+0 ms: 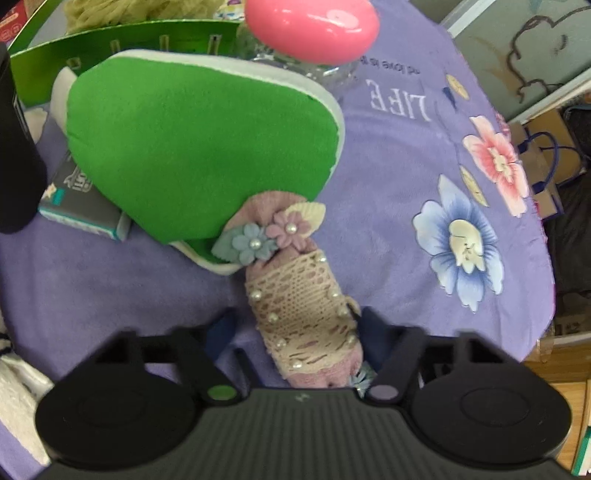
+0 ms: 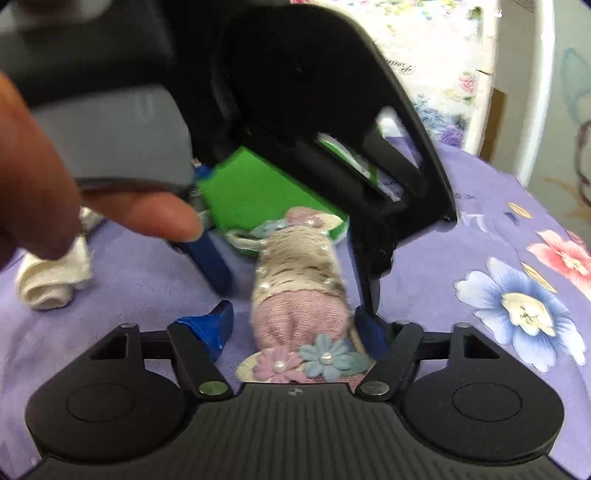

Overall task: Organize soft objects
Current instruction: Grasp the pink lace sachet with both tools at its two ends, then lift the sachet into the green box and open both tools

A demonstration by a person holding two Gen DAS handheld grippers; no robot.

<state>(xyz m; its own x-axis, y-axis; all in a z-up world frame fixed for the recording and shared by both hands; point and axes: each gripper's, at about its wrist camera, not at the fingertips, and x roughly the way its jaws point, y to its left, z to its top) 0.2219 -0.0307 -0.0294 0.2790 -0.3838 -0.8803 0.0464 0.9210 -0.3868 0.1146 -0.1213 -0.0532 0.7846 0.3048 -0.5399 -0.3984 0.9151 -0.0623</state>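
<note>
A pink knitted glove (image 1: 303, 295) with a lace cuff, pearls and felt flowers at both ends lies on the purple flowered cloth (image 1: 388, 166). Its far end is tucked under a green slipper (image 1: 199, 147) with a white edge. My left gripper (image 1: 295, 325) points down over the glove with a finger on each side. Its right finger touches the lace and its left finger (image 1: 221, 328) stands clear, so it is open. From the opposite end my right gripper (image 2: 295, 325) straddles the glove (image 2: 299, 314). A strip of cloth shows beside its left blue pad (image 2: 218, 328), so it is open too.
A green box (image 1: 110, 40), a clear bottle with a pink lid (image 1: 310, 29) and a tissue pack (image 1: 85, 210) crowd the area behind the slipper. A rolled white cloth (image 2: 51, 280) lies to the left. A person's hand (image 2: 37, 184) holds the left gripper. The table edge (image 1: 546, 258) runs down the right.
</note>
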